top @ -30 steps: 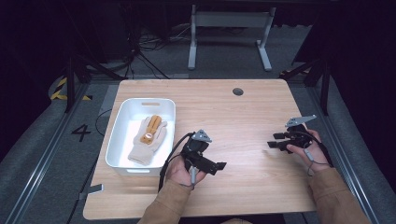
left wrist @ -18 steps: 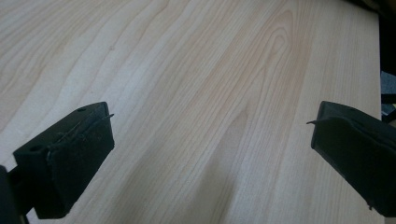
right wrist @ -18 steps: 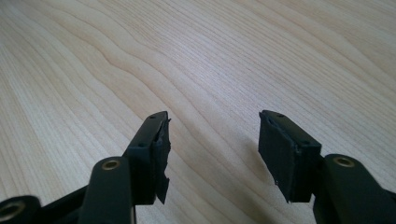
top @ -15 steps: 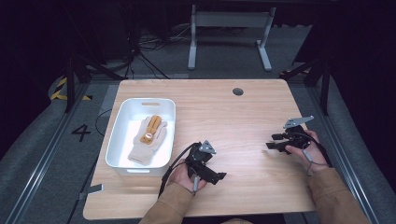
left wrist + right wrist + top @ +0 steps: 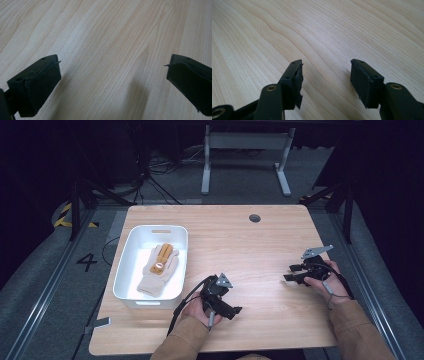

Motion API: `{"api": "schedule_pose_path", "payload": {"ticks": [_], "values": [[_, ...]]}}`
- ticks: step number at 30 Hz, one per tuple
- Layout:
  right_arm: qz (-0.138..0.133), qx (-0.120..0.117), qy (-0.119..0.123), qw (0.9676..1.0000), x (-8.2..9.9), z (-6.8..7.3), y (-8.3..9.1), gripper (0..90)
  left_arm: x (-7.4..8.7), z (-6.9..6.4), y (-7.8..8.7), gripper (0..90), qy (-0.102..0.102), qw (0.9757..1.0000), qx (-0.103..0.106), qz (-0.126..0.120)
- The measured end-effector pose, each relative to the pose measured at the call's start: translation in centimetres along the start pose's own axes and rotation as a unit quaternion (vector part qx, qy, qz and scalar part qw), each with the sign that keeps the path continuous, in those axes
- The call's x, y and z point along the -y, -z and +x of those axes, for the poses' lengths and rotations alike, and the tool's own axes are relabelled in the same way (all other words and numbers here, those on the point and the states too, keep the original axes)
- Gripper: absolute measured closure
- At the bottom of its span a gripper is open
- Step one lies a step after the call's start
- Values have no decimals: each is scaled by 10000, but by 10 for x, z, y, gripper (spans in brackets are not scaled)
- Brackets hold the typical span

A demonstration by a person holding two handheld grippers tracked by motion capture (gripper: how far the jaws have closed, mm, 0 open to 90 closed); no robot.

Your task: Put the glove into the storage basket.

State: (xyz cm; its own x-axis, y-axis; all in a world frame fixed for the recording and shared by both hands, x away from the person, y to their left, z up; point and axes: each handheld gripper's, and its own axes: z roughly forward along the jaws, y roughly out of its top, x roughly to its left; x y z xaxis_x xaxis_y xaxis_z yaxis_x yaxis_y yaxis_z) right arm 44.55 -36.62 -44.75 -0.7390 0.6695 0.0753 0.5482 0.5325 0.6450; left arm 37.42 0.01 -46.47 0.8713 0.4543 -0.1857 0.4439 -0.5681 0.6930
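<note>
A white tub [image 5: 127, 270] stands on the left of the wooden table [image 5: 240, 240]. In it lies a cream glove [image 5: 157, 270] with tan patches. My left gripper [image 5: 228, 305] is low over the wood to the right of the tub's near corner. Its jaws stand wide apart, and the left gripper [image 5: 113, 65] has bare wood between them. My right gripper [image 5: 292, 272] hovers near the table's right side and points left. The right gripper [image 5: 327, 66] is open too and holds nothing.
A round cable hole [image 5: 254, 218] sits near the table's far edge. A cable [image 5: 182, 307] trails from the left gripper toward the near edge. Beyond the table stands a grey metal frame [image 5: 245, 155] on dark floor.
My left gripper has drifted toward the near edge and a little to the right, away from the tub. The right gripper has barely moved.
</note>
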Motion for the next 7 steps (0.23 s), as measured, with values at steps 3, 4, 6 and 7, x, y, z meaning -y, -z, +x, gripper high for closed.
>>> {"api": "schedule_pose_path", "payload": {"ticks": [3,4,6,7], "values": [[5,7,-16,10000,0,0,0,441,0,0,0,0,-4,10000,0,7],[10,9,-6,10000,0,0,0,441,0,0,1,0,-4,10000,-6,9],[7,10,3,10000,0,0,0,441,0,0,1,0,5,10000,-3,2],[6,11,3,10000,0,0,0,441,0,0,1,0,6,10000,-3,-2]]}}
